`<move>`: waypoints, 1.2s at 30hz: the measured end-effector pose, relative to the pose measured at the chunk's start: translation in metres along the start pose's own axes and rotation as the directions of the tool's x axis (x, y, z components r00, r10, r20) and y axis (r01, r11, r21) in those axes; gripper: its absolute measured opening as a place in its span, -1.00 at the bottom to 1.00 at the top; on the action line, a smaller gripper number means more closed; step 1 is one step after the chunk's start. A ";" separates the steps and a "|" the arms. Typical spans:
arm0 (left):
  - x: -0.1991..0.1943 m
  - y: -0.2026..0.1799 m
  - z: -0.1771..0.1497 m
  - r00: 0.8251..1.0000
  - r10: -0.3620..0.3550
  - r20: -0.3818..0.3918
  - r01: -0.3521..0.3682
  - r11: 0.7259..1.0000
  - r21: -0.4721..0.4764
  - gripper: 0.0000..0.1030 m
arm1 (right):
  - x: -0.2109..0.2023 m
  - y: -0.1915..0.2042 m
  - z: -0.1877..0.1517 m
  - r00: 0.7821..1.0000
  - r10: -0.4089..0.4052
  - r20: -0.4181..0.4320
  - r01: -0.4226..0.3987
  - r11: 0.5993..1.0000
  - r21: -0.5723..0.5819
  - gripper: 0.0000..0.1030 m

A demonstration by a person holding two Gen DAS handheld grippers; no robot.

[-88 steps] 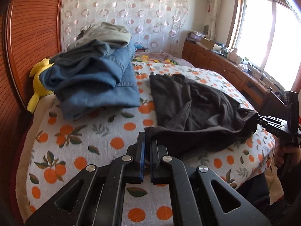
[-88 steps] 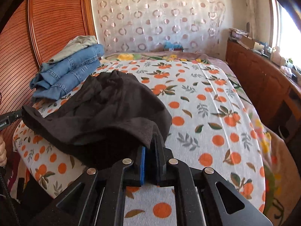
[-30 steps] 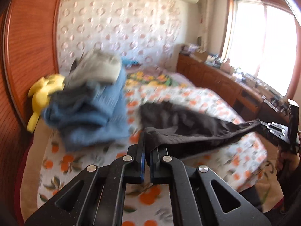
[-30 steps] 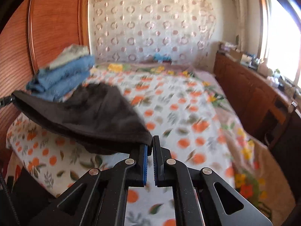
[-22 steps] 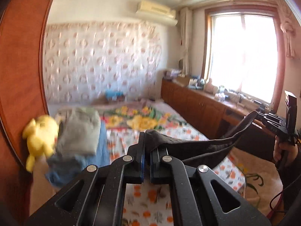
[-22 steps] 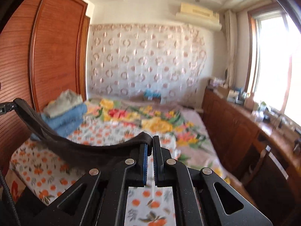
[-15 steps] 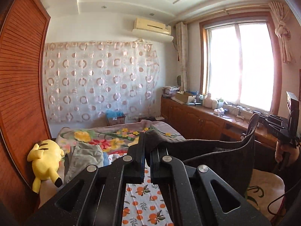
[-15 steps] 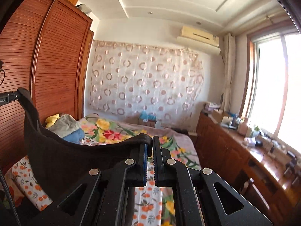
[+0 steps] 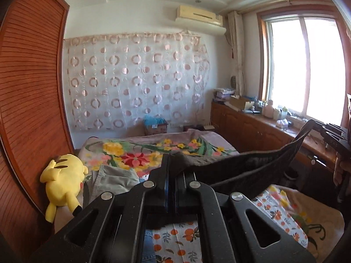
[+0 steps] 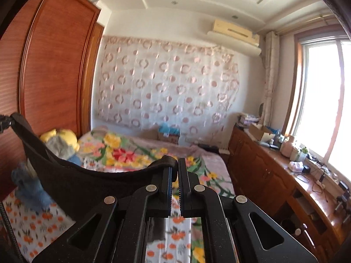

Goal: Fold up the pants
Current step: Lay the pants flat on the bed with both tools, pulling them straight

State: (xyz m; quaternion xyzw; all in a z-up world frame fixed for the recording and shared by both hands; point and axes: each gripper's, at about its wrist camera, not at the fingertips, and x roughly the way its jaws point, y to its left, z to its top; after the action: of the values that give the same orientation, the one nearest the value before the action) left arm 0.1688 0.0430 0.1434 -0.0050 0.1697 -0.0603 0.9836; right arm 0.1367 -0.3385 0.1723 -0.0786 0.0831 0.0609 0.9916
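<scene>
Dark pants (image 9: 245,166) hang stretched in the air above a floral bed (image 9: 283,210). The left gripper (image 9: 172,175) and right gripper (image 10: 177,175) each pinch one end of the waistband, jaws closed on the cloth.

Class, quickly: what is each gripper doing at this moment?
Left gripper: shut on the dark pants.
Right gripper: shut on the other end of the dark pants.

Both wrist views look level down the bed (image 9: 197,236) (raised above it), sharing the curtain (image 10: 166,87).
</scene>
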 end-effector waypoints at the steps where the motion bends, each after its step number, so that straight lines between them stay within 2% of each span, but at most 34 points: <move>1: -0.002 0.000 -0.005 1.000 -0.003 -0.006 0.003 1.000 -0.007 -0.92 | -0.002 0.000 -0.004 1.000 0.006 0.001 -0.006 1.000 0.007 -0.91; 3: -0.001 0.000 -0.029 0.999 -0.010 -0.042 0.009 1.000 -0.011 -0.92 | -0.004 0.003 -0.023 0.999 0.023 -0.023 -0.023 1.000 0.006 -0.91; 6: 0.009 0.000 -0.094 0.991 -0.016 -0.136 0.012 0.999 -0.034 -0.92 | 0.000 0.009 -0.085 0.986 0.074 -0.147 -0.074 0.997 0.009 -0.91; 8: 0.016 -0.001 -0.143 0.978 -0.024 -0.207 0.013 0.998 -0.056 -0.92 | 0.005 0.018 -0.130 0.968 0.091 -0.236 -0.094 0.996 -0.005 -0.91; 10: 0.025 -0.007 -0.184 0.961 -0.031 -0.274 0.012 0.997 -0.070 -0.92 | 0.009 0.028 -0.181 0.940 0.116 -0.320 -0.118 0.993 0.014 -0.91; 13: 0.037 -0.015 -0.236 0.928 -0.048 -0.369 0.014 0.995 -0.096 -0.92 | 0.019 0.030 -0.229 0.898 0.154 -0.412 -0.130 0.988 0.086 -0.91; 14: 0.038 -0.016 -0.244 0.923 -0.046 -0.381 0.009 0.995 -0.097 -0.92 | 0.022 0.030 -0.240 0.888 0.157 -0.433 -0.125 0.987 0.101 -0.91; 18: 0.033 -0.021 -0.258 0.917 -0.045 -0.396 -0.001 0.993 -0.116 -0.92 | 0.039 0.035 -0.244 0.871 0.177 -0.458 -0.122 0.982 0.147 -0.91; 22: 0.027 -0.025 -0.261 0.917 -0.043 -0.396 0.000 0.994 -0.110 -0.92 | 0.042 0.027 -0.252 0.873 0.185 -0.452 -0.121 0.978 0.168 -0.91; 29: 0.007 -0.026 -0.268 0.915 -0.084 -0.394 0.041 0.992 -0.115 -0.92 | 0.000 0.025 -0.276 0.883 0.211 -0.420 -0.117 0.964 0.240 -0.91; 36: -0.027 -0.029 -0.280 0.909 -0.117 -0.400 0.070 0.989 -0.132 -0.92 | -0.037 0.024 -0.295 0.870 0.233 -0.435 -0.126 0.957 0.260 -0.91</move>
State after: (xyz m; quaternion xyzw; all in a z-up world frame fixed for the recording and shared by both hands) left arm 0.0465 0.0201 -0.1105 -0.0569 0.3730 -0.0972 0.9210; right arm 0.0520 -0.3678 -0.1120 0.0293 0.3292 0.1230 0.9358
